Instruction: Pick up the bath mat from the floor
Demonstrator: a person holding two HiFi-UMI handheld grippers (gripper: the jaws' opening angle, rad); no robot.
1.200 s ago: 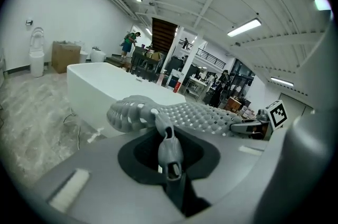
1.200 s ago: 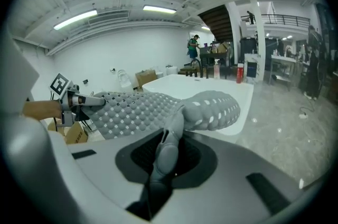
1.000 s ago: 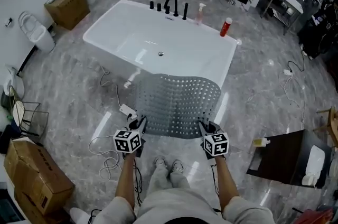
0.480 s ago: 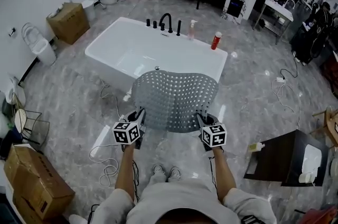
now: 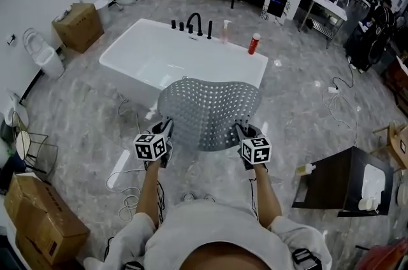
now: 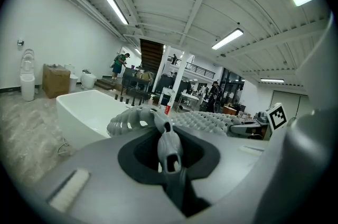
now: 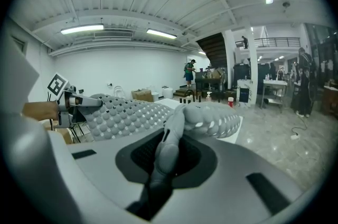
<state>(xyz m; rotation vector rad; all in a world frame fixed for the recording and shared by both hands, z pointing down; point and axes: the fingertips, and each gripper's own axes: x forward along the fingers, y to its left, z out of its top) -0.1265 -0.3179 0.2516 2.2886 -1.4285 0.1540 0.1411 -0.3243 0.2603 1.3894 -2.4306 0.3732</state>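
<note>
In the head view, the person is standing on the near side of the white bathtub [image 5: 148, 53] and holding the grey perforated bath mat [image 5: 209, 111] up off the floor. The mat is spreading out between the two grippers, and its far edge is overlapping the bathtub's near rim in the picture. The left gripper [image 5: 167, 127] is pinching the mat's near left corner, and the right gripper [image 5: 240, 129] is pinching the near right corner. A black faucet [image 5: 194, 23], a clear pump bottle [image 5: 225, 32] and a red bottle [image 5: 254, 43] are standing along the bathtub's far rim. A cardboard box [image 5: 79, 25] is sitting on the floor to the left of the bathtub.

In the left gripper view, the jaws are pressing together on a bunched fold of the mat's corner. The rest of the mat is stretching off to the right, where the right gripper is clamping its other corner. The bathtub is lying lower down and to the left of the mat.

In the right gripper view, the jaws are likewise clamping shut on a fold of the mat, which is curling over just past them. The studded sheet is running left to the left gripper. The bathtub's white rim is peeking out behind the mat, with the red bottle standing on it.
</note>
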